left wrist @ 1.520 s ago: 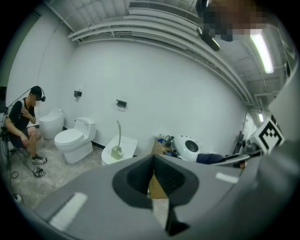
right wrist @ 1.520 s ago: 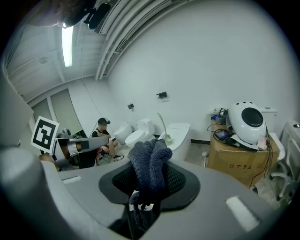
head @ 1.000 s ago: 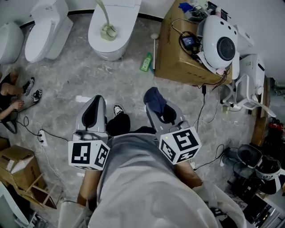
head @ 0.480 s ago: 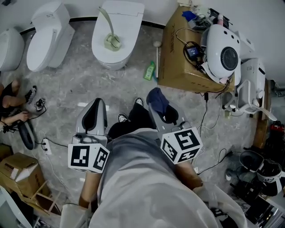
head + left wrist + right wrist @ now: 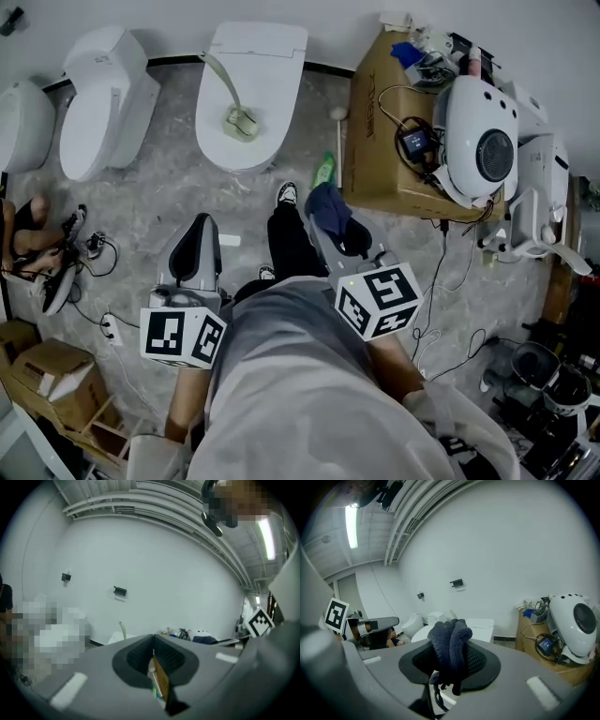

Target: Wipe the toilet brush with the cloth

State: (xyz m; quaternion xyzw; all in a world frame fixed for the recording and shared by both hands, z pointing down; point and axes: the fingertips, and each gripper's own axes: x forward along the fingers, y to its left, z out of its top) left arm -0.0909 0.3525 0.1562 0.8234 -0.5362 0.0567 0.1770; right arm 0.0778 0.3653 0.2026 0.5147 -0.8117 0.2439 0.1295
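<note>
Toilet (image 5: 277, 103) now lower in frame, nearer. Toilet brush (image 5: 225, 92), upper centre, handle slanting upper-left, ahead of left gripper (image 5: 200, 225), jaws together, empty. Right gripper (image 5: 319, 225) clamps cloth (image 5: 328, 208).

I note a grey marbled floor (image 5: 169, 187) meeting a plain white wall (image 5: 154, 573). Three white toilets (image 5: 98, 98) stand in a row along that wall. To their right sits a large cardboard box (image 5: 375, 159) carrying a white domed appliance (image 5: 483, 150) and tangled wiring. Loose cables (image 5: 103, 323) trail over the floor. A tube light (image 5: 350, 524) and ducting (image 5: 154, 503) run along the ceiling.
</note>
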